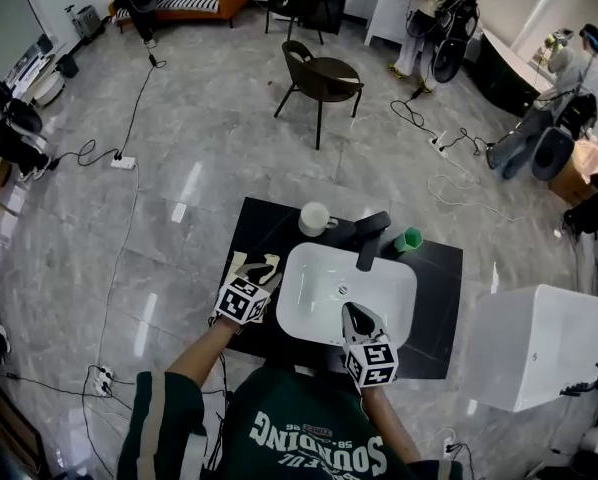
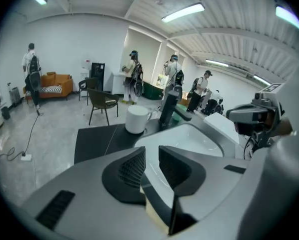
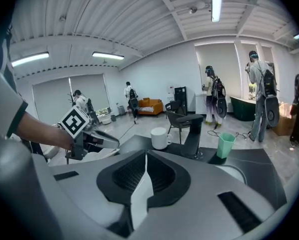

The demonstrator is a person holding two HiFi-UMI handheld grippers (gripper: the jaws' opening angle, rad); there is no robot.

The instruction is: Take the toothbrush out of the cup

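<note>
A white mug stands at the back of the black counter, left of the black faucet. A small green cup stands right of the faucet and looks empty in the right gripper view. I see no toothbrush in any view. My left gripper hovers over the counter at the left rim of the white sink; its jaws stand apart with nothing between them. My right gripper hangs over the sink's front edge, its pads closed together, and nothing shows in them.
A white cabinet stands to the right of the counter. A dark chair and cables are on the floor beyond. Several people with equipment stand at the far right and back.
</note>
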